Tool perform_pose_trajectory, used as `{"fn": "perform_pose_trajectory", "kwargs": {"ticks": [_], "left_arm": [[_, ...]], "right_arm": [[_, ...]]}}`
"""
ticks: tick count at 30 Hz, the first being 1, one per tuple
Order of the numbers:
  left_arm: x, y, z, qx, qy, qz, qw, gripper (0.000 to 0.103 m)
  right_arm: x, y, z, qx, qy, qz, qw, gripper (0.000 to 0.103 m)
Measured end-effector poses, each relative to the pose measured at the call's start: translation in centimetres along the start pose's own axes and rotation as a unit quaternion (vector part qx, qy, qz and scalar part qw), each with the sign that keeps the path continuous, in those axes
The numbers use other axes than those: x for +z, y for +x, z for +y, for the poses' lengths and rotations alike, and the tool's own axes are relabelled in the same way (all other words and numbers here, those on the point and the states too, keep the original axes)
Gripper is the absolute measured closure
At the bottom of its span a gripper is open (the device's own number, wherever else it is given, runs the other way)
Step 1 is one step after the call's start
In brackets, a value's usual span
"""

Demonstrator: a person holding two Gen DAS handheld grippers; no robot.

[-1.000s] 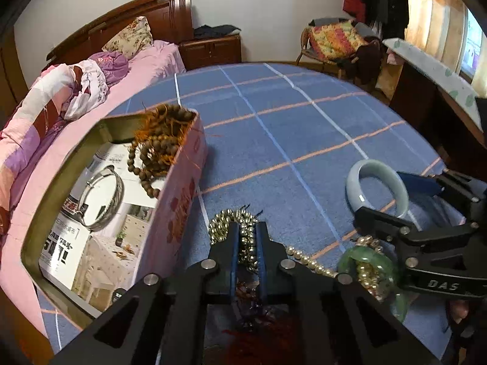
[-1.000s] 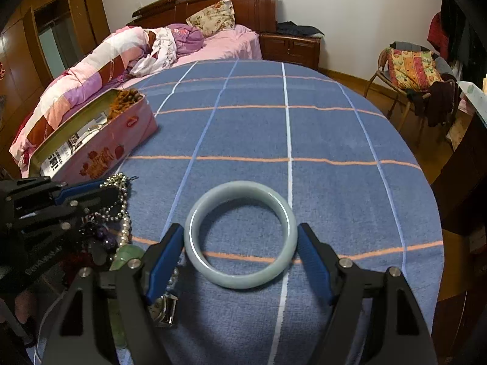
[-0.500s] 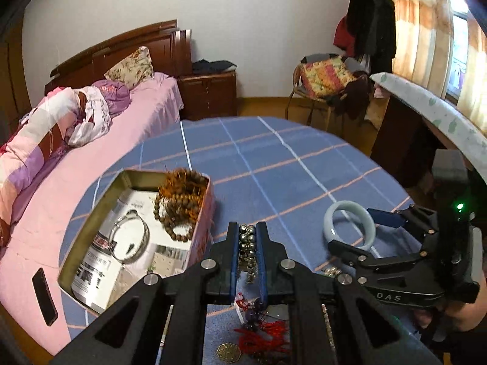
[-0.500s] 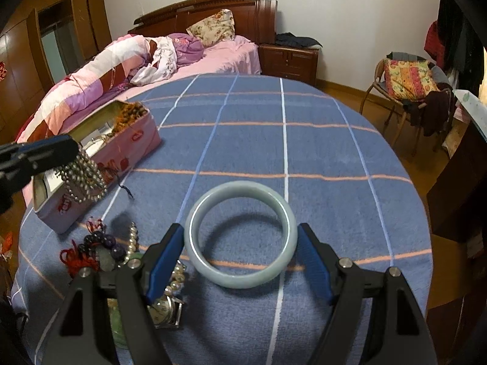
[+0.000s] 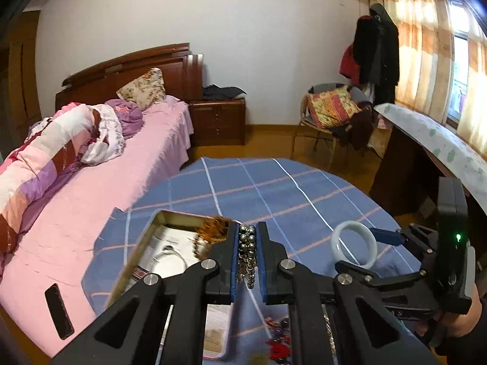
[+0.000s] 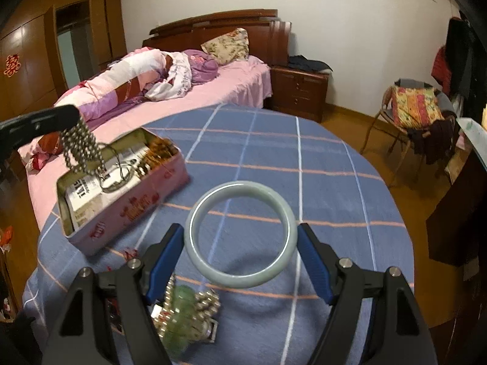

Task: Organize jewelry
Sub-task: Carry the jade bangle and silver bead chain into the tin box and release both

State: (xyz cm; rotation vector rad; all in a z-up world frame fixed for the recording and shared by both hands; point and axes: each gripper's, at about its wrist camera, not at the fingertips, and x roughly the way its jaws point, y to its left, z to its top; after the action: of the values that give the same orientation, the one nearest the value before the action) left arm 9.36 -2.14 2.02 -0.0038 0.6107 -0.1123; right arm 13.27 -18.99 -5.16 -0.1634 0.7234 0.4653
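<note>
My left gripper (image 5: 247, 234) is shut on a strand of silvery metal beads (image 5: 248, 252), which dangles above the near end of the pink tin box (image 6: 121, 213). From the right wrist view the same beads (image 6: 82, 149) hang from the left gripper (image 6: 45, 121) over the tin. Brown wooden beads (image 6: 158, 152) and a silver bangle (image 6: 118, 176) lie in the tin. My right gripper (image 6: 240, 237) grips a pale jade bangle (image 6: 240, 279) between its blue pads, lifted above the blue checked tablecloth (image 6: 319, 182) with its shadow below.
A green bangle (image 6: 179, 298), pearls and a watch (image 6: 207, 328) lie heaped near the table's front edge, with a red tassel (image 5: 277, 349) beside them. A pink bed (image 5: 91, 213) with a phone (image 5: 59, 310) borders the table on the left; a chair (image 6: 411, 112) stands beyond.
My left gripper has lifted the metal beads off the heap and carried them up over the tin. My right gripper has risen, taking the jade bangle off the cloth.
</note>
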Motion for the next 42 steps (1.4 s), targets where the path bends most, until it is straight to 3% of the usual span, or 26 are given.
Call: {"fn": "perform_pose_trajectory", "kwargs": {"ticks": [11, 26, 42], "left_arm": [[0.8, 0.3, 3.9, 0.032, -0.005, -0.009, 0.9994, 0.093], [-0.3, 3.0, 8.3, 0.052, -0.036, 0.014, 0.9979, 0.093], [-2.2, 7.0, 10.8, 0.061, -0.062, 0.050, 0.9950, 0.093]], "right_arm": [[2.9, 0.1, 3.5, 0.016, -0.043, -0.015, 0.999, 0.025], [5.7, 2.5, 10.2, 0.047, -0.105, -0.009, 0.993, 0.025], [5.0, 7.1, 13.3, 0.062, -0.124, 0.033, 0.990, 0.025]]}}
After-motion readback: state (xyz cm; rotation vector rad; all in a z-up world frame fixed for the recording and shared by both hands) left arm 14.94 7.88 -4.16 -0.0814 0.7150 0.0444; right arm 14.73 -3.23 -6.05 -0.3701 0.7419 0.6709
